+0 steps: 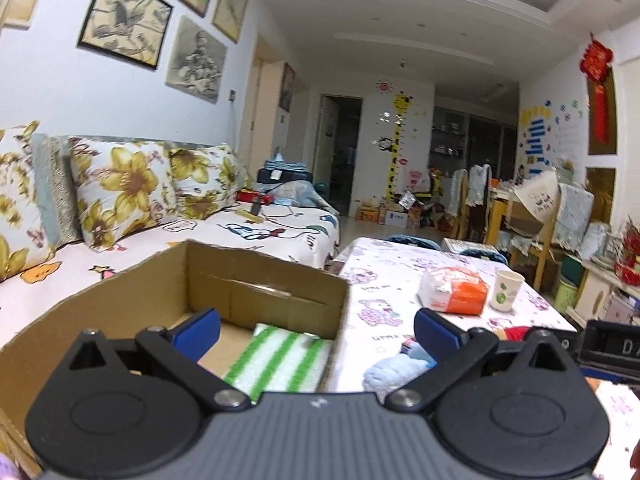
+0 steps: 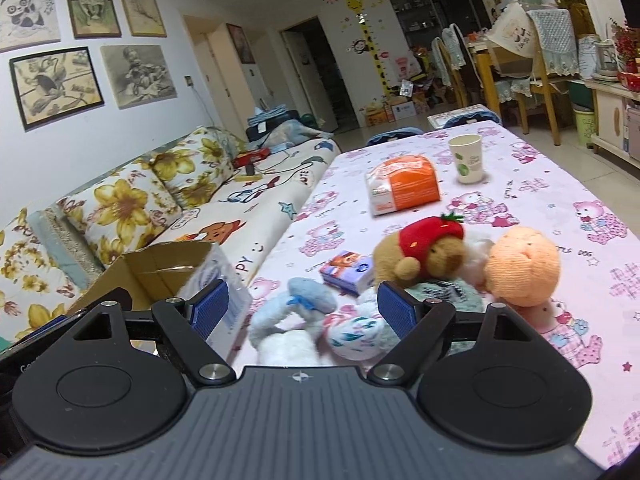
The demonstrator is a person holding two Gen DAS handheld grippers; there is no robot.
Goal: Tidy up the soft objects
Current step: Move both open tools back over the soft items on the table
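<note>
Paper cup (image 2: 465, 158) beside orange tissue pack (image 2: 404, 189) (floral sofa (image 2: 120, 208) nr table).

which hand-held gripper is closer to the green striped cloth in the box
Left. The left hand-held gripper hangs open right over the green striped cloth in the cardboard box. The right hand-held gripper is open over the soft toys beside the box.
</note>
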